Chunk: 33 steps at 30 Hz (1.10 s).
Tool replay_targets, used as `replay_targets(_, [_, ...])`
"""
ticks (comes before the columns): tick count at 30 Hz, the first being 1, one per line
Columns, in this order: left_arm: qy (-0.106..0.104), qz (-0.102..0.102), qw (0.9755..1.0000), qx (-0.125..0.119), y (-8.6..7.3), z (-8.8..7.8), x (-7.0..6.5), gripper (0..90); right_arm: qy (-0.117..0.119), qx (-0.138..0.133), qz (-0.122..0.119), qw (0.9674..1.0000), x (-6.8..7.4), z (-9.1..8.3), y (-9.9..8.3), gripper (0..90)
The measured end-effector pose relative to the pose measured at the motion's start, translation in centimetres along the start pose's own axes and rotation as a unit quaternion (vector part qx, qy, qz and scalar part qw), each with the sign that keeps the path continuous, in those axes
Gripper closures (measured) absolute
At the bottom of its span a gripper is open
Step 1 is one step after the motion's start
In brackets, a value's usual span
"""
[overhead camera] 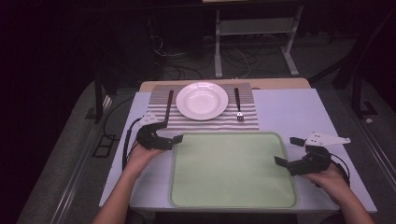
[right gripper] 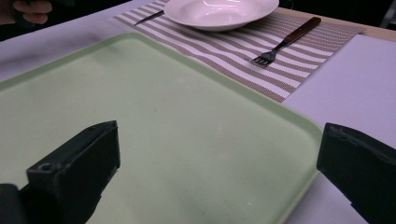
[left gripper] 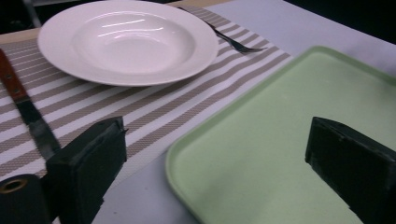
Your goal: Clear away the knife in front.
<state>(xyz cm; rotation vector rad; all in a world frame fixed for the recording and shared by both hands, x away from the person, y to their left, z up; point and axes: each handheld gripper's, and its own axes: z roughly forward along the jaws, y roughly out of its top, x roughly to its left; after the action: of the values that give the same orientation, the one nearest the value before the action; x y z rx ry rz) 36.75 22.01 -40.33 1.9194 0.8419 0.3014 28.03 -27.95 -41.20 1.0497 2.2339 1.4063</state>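
Note:
A pale green tray [overhead camera: 233, 170] lies empty on the near part of the table. Behind it a striped placemat [overhead camera: 205, 122] carries a white deep plate [overhead camera: 201, 100], a knife [overhead camera: 169, 105] on its left and a fork [overhead camera: 238, 105] on its right. My left gripper [overhead camera: 170, 132] is open at the tray's far left corner; in the left gripper view that tray corner [left gripper: 187, 154] lies between the jaws. My right gripper [overhead camera: 288, 150] is open across the tray's right edge [right gripper: 299, 135]. Neither gripper holds anything.
The white table top [overhead camera: 289, 112] has bare room right of the placemat. A metal frame [overhead camera: 254, 42] and cables stand on the floor beyond the far edge. The other hand [right gripper: 28, 9] appears at the top left of the right gripper view.

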Motion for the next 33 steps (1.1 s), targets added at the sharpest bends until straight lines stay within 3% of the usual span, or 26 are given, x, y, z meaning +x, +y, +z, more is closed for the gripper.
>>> replay_targets(8, [0.021, -0.017, 0.9996, -0.009, 0.7, 0.4, 2.1, 16.6, 0.001, -0.001, -0.002, 1.0, 0.0, 0.0, 0.0, 0.0])
replay_targets(12, [0.043, -0.017, 0.9989, -0.012, 1.1, 0.9, 3.3, 22.7, 0.001, 0.001, -0.002, 1.0, 0.1, 0.0, 0.0, 0.0])
replay_targets(24, [0.067, -0.021, 0.9975, 0.011, 1.5, 2.9, 5.9, 37.6, 0.01, 0.018, -0.012, 0.9997, 0.5, 0.8, -0.3, 0.0])
replay_targets(29, [0.088, -0.016, 0.9959, 0.01, 1.6, 3.6, 6.2, 53.8, 0.008, 0.021, -0.012, 0.9997, 0.5, 1.0, -0.4, 0.0])
replay_targets(33, [0.098, -0.013, 0.9947, 0.03, 1.9, 4.8, 6.9, 64.2, 0.005, 0.024, -0.012, 0.9996, 0.5, 1.1, -0.5, 0.0])
